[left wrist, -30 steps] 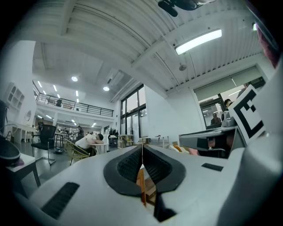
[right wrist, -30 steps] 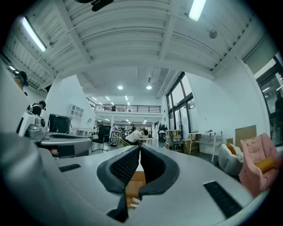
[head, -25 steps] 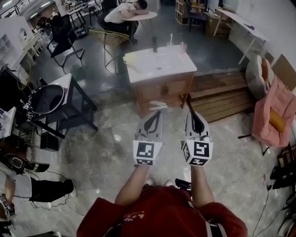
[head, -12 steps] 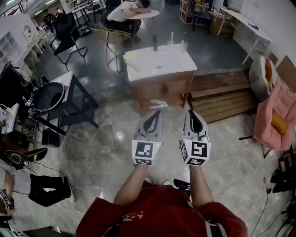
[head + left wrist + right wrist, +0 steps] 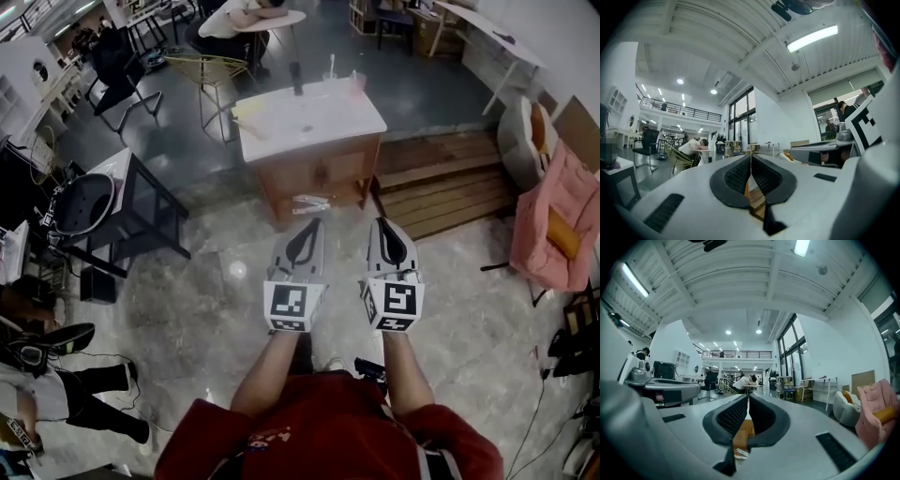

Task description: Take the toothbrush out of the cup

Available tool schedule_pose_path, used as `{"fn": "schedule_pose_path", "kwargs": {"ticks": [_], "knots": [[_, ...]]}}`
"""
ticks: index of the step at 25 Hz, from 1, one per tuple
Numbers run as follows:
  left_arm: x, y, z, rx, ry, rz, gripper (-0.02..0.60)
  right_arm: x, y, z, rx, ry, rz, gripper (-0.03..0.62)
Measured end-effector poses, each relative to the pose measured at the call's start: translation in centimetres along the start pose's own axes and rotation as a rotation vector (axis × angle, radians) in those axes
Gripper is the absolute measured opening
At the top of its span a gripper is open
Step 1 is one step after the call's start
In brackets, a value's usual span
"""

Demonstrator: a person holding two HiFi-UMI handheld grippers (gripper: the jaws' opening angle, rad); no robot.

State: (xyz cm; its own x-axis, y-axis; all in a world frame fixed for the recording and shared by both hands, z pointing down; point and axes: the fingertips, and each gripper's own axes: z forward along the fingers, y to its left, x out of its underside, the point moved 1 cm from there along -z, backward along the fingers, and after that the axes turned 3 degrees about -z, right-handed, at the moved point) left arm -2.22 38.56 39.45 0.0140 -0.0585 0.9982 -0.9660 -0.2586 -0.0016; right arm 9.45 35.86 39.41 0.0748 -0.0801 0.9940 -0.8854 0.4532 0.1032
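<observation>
A white-topped wooden cabinet (image 5: 305, 117) stands far ahead of me across the floor. On its far edge is a small pink cup (image 5: 357, 82), with a thin white upright stick (image 5: 331, 67) beside it that looks like the toothbrush; it is too small to tell what holds it. A dark bottle (image 5: 296, 77) stands to their left. My left gripper (image 5: 305, 230) and right gripper (image 5: 386, 228) are held side by side in front of me, well short of the cabinet, both shut and empty. In the gripper views the left gripper (image 5: 751, 157) and right gripper (image 5: 747, 398) show their jaws pressed together.
A black side table with a round bowl (image 5: 80, 202) stands to the left, a yellow wire chair (image 5: 202, 70) behind it. A wooden platform (image 5: 441, 183) and a pink armchair (image 5: 558, 234) are to the right. A person (image 5: 248, 11) slumps over a round table at the back; another person (image 5: 37, 394) sits low left.
The cabinet has shifted a little left and up in the head view as the camera moved. Both grippers stay side by side and shut.
</observation>
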Motion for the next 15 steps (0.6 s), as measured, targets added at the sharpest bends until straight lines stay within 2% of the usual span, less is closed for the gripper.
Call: {"fn": "schedule_pose_path", "kwargs": {"ticks": [7, 15], "knots": [[0.4, 2.2, 4.5, 0.042, -0.012, 0.003, 0.029, 0.6, -0.7, 4.8, 0.038, 0.007, -0.020, 0.034], [0.6, 7.3, 8.9, 0.068, -0.018, -0.019, 0.029, 0.5, 0.3, 11.3, 0.060, 0.015, -0.035, 0.034]]}}
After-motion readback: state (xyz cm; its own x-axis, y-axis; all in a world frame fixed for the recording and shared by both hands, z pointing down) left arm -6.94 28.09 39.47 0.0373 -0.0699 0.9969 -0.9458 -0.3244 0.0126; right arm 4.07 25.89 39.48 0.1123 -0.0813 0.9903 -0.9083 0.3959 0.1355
